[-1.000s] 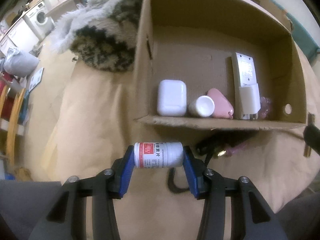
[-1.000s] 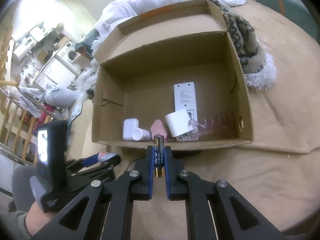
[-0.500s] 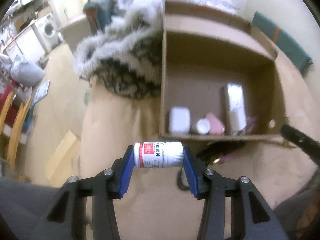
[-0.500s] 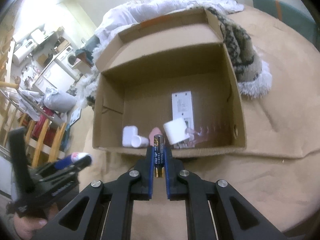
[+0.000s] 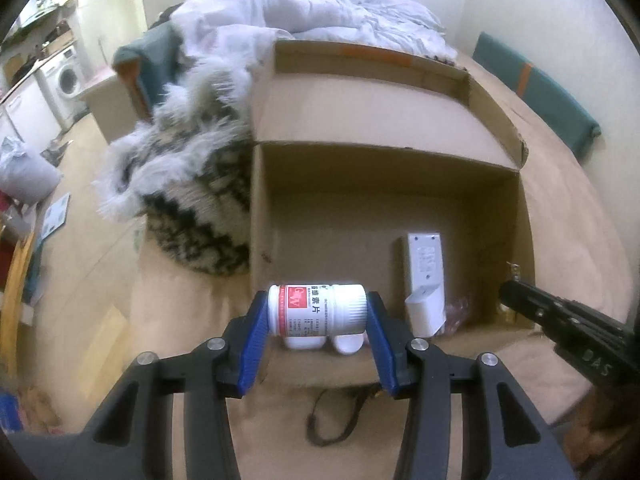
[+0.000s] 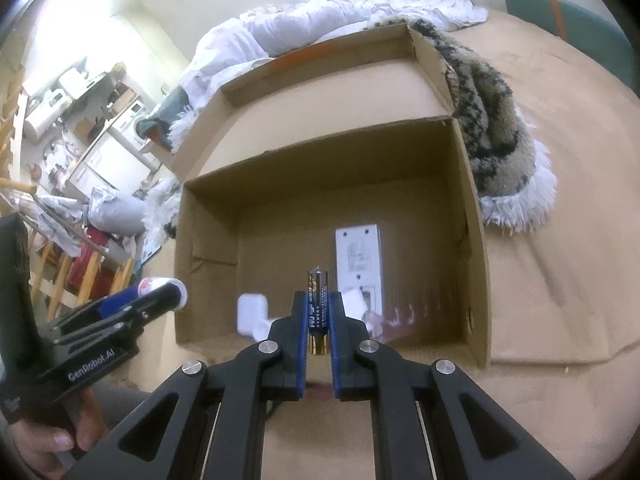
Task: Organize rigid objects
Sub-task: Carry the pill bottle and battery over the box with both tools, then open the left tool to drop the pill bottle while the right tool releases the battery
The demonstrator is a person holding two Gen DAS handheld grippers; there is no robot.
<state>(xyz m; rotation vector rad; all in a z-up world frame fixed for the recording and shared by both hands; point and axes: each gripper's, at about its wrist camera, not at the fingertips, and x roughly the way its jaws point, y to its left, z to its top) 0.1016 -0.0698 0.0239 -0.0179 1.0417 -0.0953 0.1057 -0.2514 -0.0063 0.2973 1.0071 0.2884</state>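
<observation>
Between the left gripper's blue pads a white pill bottle is sitting crosswise; the right gripper is pinching an upright battery. Both are hovering over the cardboard box's near wall, risking a snag there.

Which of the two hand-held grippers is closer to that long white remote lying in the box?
Right, I think. The right hand-held gripper, holding a battery, sits just before the white remote; the left hand-held gripper with its pill bottle is off to one side.
</observation>
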